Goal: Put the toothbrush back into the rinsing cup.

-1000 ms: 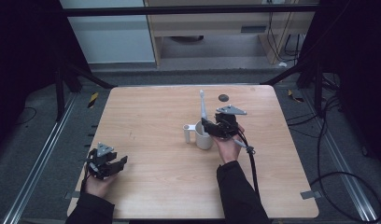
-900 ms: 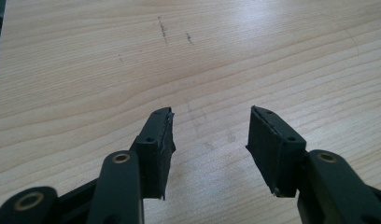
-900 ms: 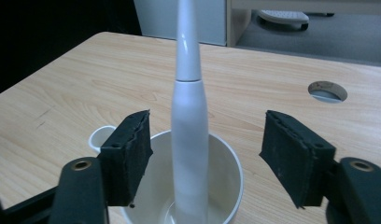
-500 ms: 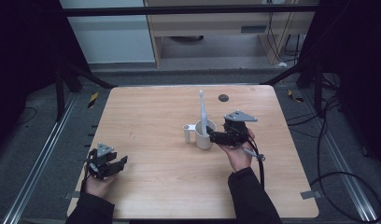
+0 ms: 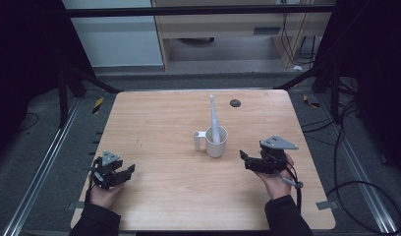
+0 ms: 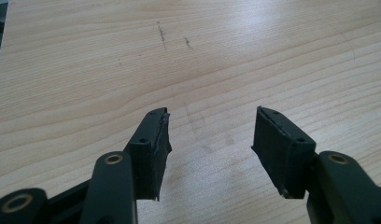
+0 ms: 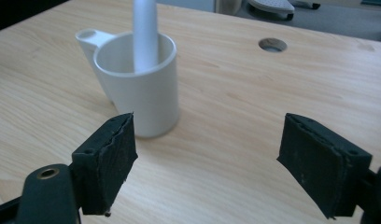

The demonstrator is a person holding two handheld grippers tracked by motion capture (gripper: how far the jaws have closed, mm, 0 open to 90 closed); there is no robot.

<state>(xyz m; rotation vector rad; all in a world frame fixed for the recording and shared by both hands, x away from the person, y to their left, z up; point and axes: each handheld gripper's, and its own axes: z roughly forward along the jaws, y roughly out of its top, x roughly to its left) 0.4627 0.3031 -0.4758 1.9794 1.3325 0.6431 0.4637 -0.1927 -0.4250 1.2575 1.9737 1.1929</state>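
1. Standing upright in the white cup (image 5: 216,142) mid-table, the toothbrush (image 5: 214,117) points straight up.
2. Right gripper (image 5: 252,162), jaws wide and empty, sits just beside it, nearer.
3. Left gripper (image 5: 117,173), spread open, holds nothing, well apart.

A wooden table (image 5: 154,123) has a round hole (image 5: 235,103) near its far edge. Cables (image 5: 356,147) trail over the floor at the right.

1 white cup (image 5: 216,141), 1 white stick (image 5: 214,115), 2 hand-held grippers (image 5: 119,173)
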